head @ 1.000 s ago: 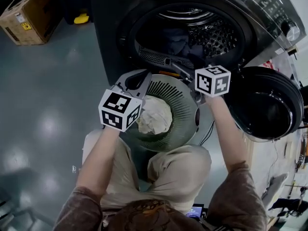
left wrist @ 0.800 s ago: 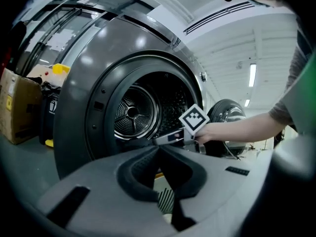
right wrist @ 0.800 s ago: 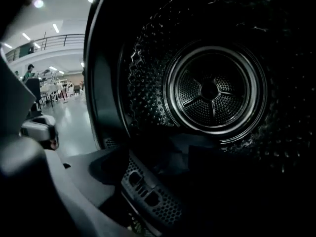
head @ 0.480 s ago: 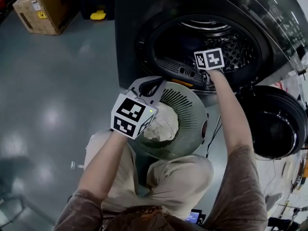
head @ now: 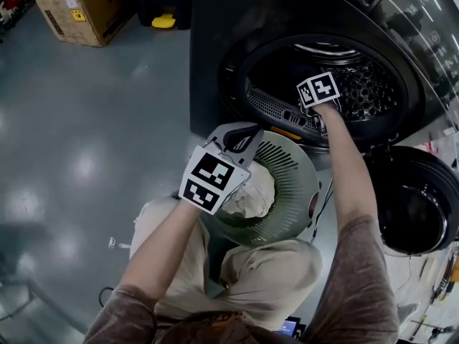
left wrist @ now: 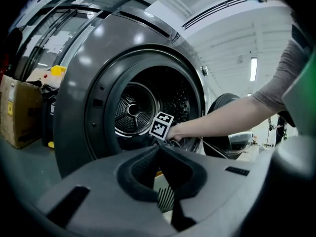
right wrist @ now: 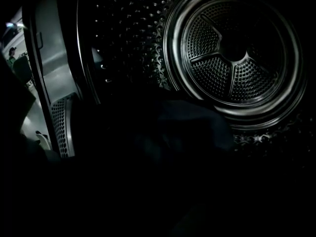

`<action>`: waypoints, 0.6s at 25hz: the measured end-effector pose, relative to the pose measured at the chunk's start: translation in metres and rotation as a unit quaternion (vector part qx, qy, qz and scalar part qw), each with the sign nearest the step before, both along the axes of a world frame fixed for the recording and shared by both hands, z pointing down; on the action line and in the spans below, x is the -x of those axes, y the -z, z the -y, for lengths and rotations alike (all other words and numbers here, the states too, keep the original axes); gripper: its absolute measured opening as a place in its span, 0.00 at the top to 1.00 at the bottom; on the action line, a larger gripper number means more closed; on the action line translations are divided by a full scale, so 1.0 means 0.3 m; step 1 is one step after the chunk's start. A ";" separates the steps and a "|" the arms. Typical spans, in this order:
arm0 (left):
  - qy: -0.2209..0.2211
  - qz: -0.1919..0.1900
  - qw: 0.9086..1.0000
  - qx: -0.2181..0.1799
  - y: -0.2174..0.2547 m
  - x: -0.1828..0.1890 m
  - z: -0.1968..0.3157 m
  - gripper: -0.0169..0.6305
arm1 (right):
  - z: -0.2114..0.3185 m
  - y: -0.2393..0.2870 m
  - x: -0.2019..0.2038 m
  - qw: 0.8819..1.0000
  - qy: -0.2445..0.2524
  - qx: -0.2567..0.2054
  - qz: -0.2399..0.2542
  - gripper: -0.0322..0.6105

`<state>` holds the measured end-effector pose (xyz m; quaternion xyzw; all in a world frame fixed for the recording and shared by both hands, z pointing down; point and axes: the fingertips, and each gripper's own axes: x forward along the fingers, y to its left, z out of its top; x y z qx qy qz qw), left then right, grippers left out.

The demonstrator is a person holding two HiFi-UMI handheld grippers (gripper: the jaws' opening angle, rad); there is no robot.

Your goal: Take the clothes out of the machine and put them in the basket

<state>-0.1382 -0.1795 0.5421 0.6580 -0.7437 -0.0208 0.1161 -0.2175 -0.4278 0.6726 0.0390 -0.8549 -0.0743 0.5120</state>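
**Left gripper** (left wrist: 161, 148): your jaws were pressed together and empty, held over the basket (head: 297, 192) at its 10 o'clock rim.

**Right gripper** (head: 318, 92): it was inside the drum of the machine (head: 215, 63). Its view was too dark to tell how the jaws stood.

**Dark garment** (right wrist: 190, 127): it lay low in the drum, ahead of your right gripper.

**Pale garment** (head: 252, 192): it lay in the basket.

**Risk:** working blind, you might have pinched only a fold, so the cloth could slip free and fall short of the basket, or snag on the drum lip.

**Writing:** the cardboard box (head: 79, 6) at 11 o'clock carried a yellow label, too small to read.
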 end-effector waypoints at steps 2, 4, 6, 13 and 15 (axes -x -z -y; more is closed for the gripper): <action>0.001 -0.001 1.000 0.001 -0.002 0.004 0.000 0.96 | 0.002 -0.005 -0.005 1.000 -0.001 -0.004 -0.007 0.44; 0.004 -0.002 1.000 0.001 -0.002 0.009 -0.003 0.96 | 0.006 -0.007 -0.015 1.000 0.001 -0.014 -0.014 0.57; 0.007 -0.003 1.000 0.001 -0.003 0.017 -0.009 0.96 | 0.009 -0.008 -0.026 0.999 0.006 -0.026 -0.021 0.67; 0.011 -0.009 1.000 0.007 -0.014 0.021 -0.026 0.96 | 0.019 0.025 -0.046 0.996 0.005 -0.092 0.011 0.83; 0.010 -0.009 1.000 0.010 -0.020 0.021 -0.030 0.96 | 0.002 0.070 -0.062 0.993 0.012 -0.113 0.041 0.84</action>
